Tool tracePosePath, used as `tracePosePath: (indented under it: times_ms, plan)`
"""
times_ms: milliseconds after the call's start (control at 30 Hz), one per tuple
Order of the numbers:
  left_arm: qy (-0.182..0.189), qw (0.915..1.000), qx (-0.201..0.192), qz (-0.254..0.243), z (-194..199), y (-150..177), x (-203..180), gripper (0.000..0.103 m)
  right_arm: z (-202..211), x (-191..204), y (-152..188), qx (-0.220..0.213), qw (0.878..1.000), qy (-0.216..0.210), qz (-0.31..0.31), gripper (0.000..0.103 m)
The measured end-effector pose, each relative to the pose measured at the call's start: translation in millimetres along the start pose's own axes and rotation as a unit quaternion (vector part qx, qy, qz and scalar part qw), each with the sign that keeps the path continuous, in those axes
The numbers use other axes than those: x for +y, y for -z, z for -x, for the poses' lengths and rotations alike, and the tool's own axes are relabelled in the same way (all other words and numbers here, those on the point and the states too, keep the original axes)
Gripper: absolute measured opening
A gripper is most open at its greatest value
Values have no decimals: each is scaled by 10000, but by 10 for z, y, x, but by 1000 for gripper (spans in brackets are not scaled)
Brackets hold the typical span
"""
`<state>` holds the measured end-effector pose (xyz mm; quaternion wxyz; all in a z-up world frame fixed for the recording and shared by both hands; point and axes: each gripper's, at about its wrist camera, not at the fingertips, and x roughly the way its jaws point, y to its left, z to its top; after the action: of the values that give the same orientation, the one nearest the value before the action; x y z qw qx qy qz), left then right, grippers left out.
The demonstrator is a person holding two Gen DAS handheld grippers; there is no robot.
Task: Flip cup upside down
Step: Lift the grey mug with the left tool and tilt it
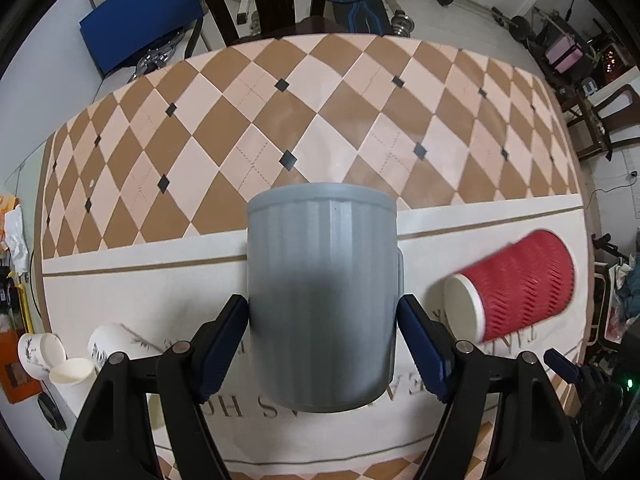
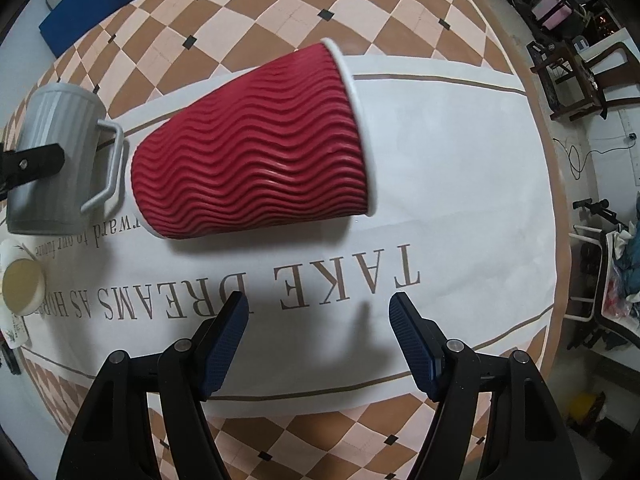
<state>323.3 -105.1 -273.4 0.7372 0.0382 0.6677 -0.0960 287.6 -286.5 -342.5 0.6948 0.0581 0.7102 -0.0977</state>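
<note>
Left wrist view: grey ribbed mug (image 1: 322, 300) fills the centre, its handle mostly hidden behind the body.
Hard to make out: red cup is motion-blurred here; printed lettering is partly covered by the mug.
Left gripper (image 1: 323, 344): fingers closed against both sides of the mug, holding it.
Paper cups (image 1: 60, 360): white, near the tablecloth's left edge, partly cut off by the gripper frame.
Red ripple cup (image 2: 256, 144): on its side on the white tablecloth (image 2: 460, 184), rim pointing right, just beside the mug's handle.
Right gripper (image 2: 319, 340): fingers spread wide, holding nothing, near the cup, apart from it.
</note>
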Motion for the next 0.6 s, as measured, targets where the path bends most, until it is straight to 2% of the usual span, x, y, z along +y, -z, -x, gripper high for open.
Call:
tracePosePath:
  times_ms: [167,400,600]
  plan:
    - [202,9996,-55,192,222,209,120,75,163,-90,188,-130,9999,-32,-94,75]
    - [718,9960,88,526,447,887,238,75,421,-244,675,-336,9991,-12,-257,75]
    - [1079,9897,302,890,387,1505,235,75,482,-165,1123,-421,9987,112,-265,75]
